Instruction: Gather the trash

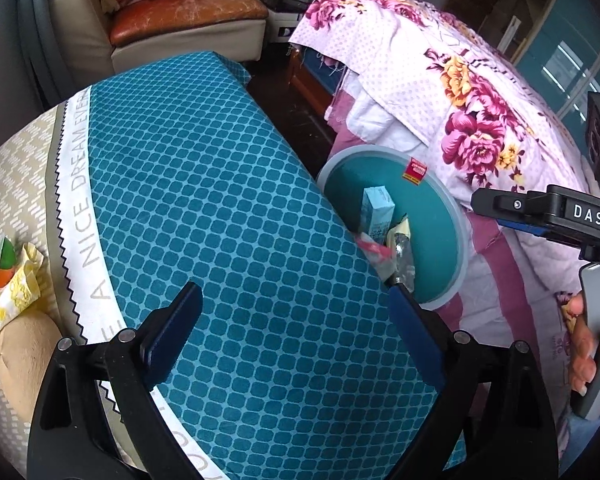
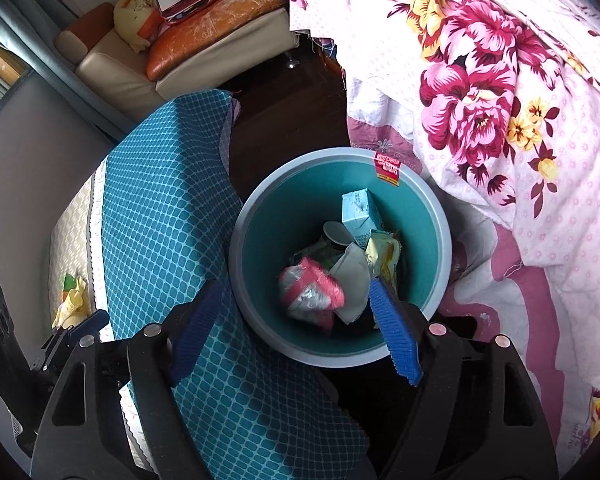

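Observation:
A teal trash bin [image 2: 416,220] with a grey rim stands on the floor between the bed and the quilt; it also shows in the left wrist view [image 1: 432,216]. Inside lie a light blue carton [image 2: 360,212], a pink and silver wrapper [image 2: 312,288], a yellow wrapper [image 2: 384,252] and a grey lid. My right gripper [image 2: 296,300] is open and empty above the bin's near rim. My left gripper [image 1: 296,300] is open and empty over the teal patterned bed cover [image 1: 220,200]. A yellow crumpled wrapper [image 1: 16,296] and an orange-green packet [image 1: 4,260] lie on the beige sheet at far left.
A pink floral quilt [image 2: 480,100] hangs at the right of the bin. A beige and orange sofa [image 2: 204,32] with a bottle-print bag stands at the back. Dark wooden floor [image 2: 284,120] runs between bed and quilt. The right gripper's body [image 1: 556,216] shows at right.

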